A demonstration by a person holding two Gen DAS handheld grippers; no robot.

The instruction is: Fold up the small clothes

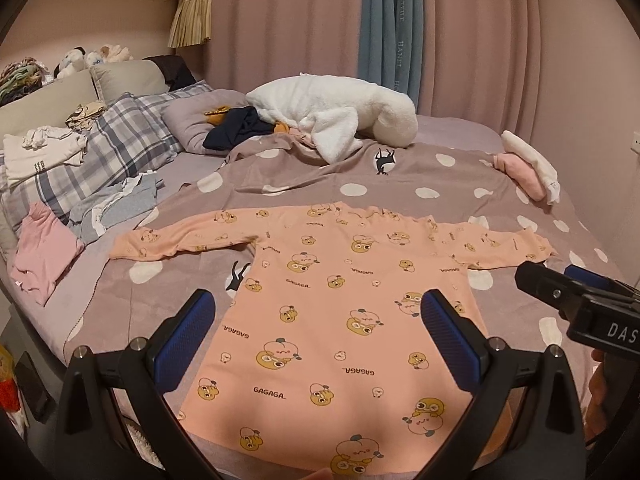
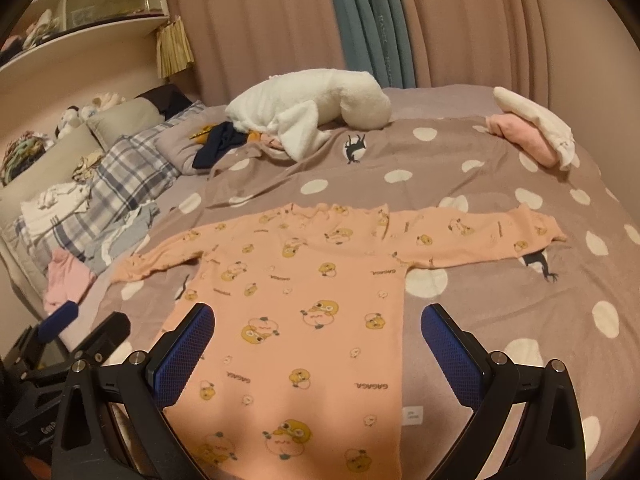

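The peach long-sleeved top [image 1: 340,320] laid flat on the bed carries the word "GAGAGA" printed repeatedly in dark letters among its cartoon figures, some instances upright and others inverted; a small white tag [image 2: 413,415] at its hem bears print too small to read. The blue curtain [image 1: 384,24] shows vertical lettering reading "HANEL", with further letters above it illegible. The right gripper [image 1: 580,300], seen in the left wrist view, bears white letters "DAS" cut off by the frame edge.
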